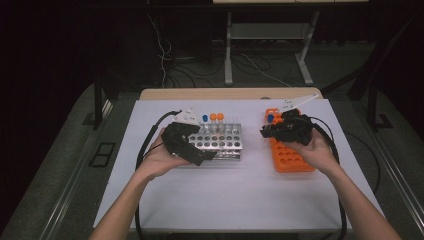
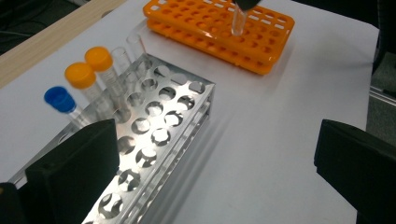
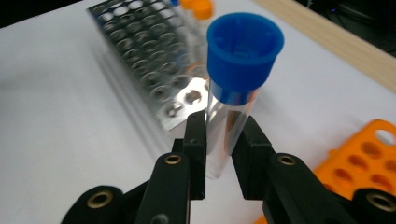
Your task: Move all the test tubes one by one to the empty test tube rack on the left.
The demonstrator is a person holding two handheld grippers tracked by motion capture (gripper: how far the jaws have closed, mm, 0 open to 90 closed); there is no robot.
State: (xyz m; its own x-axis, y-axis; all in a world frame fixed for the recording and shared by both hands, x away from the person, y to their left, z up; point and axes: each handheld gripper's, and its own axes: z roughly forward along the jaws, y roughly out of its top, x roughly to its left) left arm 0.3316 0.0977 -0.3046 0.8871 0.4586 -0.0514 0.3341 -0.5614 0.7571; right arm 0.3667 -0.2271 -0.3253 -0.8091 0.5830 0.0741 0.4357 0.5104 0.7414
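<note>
The right gripper has its fingers clamped on a clear blue-capped tube, held above the far end of the orange rack at the right of the bench. To seat it well, I would keep the tube upright, centre its tip over one hole, lower straight, and release only once it rests. The left gripper, fingers wide apart and empty, sits by the near left of the metal rack and could steady it.
</note>
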